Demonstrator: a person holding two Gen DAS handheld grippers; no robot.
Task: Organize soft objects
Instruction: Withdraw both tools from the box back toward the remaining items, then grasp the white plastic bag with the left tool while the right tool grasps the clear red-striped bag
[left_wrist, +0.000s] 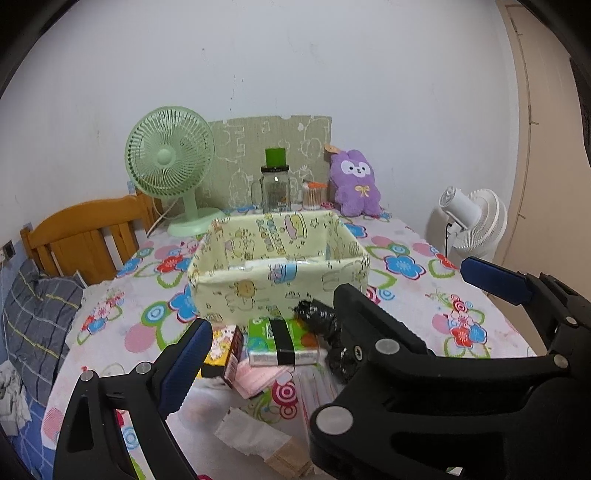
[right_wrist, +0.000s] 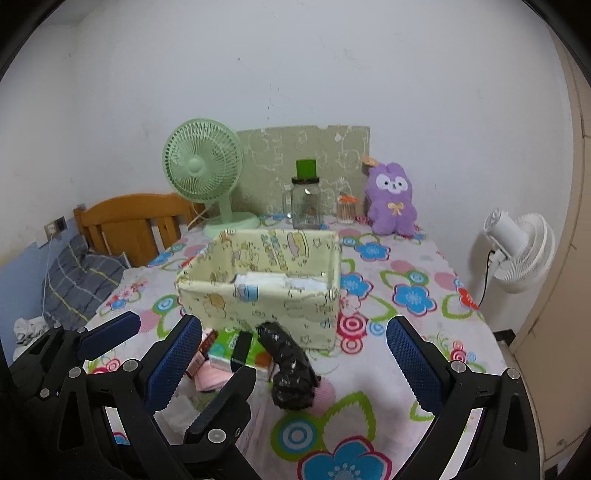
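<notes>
A pale yellow fabric storage box (left_wrist: 258, 291) (right_wrist: 258, 302) stands mid-table with a white tissue pack (right_wrist: 273, 282) inside. In front of it lie a green tissue pack (left_wrist: 282, 341) (right_wrist: 243, 349), a black crinkled plastic roll (left_wrist: 325, 325) (right_wrist: 290, 365), pink sheets (left_wrist: 258, 380) and a small dark box (left_wrist: 232, 354). My left gripper (left_wrist: 273, 347) is open above these items. My right gripper (right_wrist: 291, 360) is open, with the black roll between its fingers. The right gripper's arm (left_wrist: 461, 350) crosses the left wrist view.
A purple plush bunny (left_wrist: 354, 182) (right_wrist: 393, 201), a glass jar (left_wrist: 275, 188), a cotton swab cup (left_wrist: 314, 195) and a green fan (left_wrist: 171, 166) stand at the back. A white fan (right_wrist: 517, 251) stands right of the table. A wooden headboard (left_wrist: 85, 236) is on the left.
</notes>
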